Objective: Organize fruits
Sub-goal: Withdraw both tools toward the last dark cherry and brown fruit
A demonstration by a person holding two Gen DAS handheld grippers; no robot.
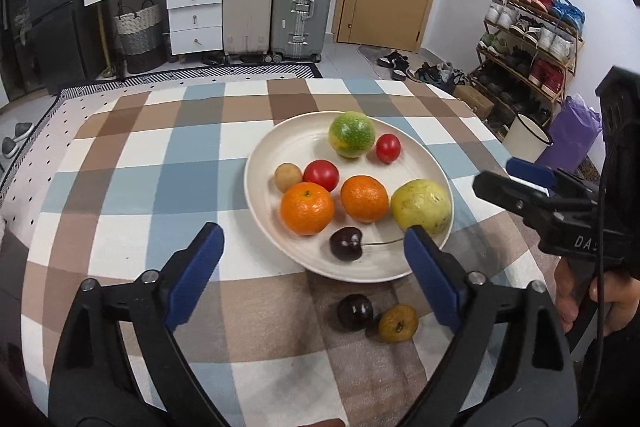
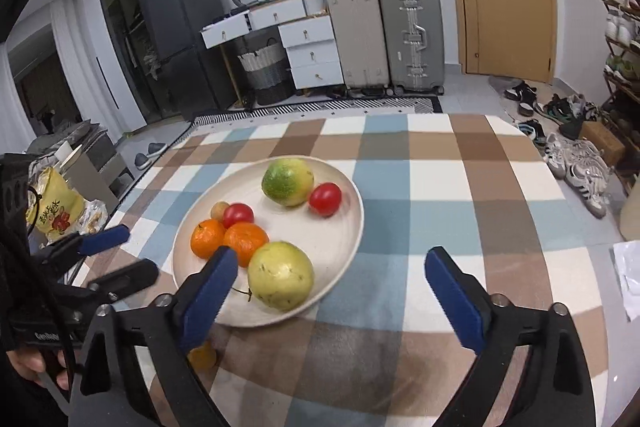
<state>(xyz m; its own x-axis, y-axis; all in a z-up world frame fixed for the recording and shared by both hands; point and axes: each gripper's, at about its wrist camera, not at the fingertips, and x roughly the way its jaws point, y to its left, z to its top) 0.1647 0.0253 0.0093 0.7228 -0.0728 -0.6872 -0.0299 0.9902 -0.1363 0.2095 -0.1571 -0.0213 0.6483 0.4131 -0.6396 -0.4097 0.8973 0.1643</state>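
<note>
Both the left gripper [image 1: 314, 253] and the right gripper [image 2: 332, 281] have fingers spread, empty. Most fruit lies on the plate [image 1: 280, 147]; at its 6 o'clock, on the desk [image 1: 132, 163], lie a cherry [image 1: 355, 311] and a yellow fruit [image 1: 398, 323].

One plate [image 1: 264, 151] holds two oranges [image 1: 307, 207], two red tomatoes [image 1: 321, 174], one green-yellow round fruit [image 1: 351, 134], one yellow guava-like fruit [image 1: 421, 206], one small tan fruit [image 1: 287, 177] and one dark cherry [image 1: 345, 243]; off the plate lie one more dark cherry [image 1: 355, 311] and one small brownish-yellow fruit [image 1: 398, 323]
</note>
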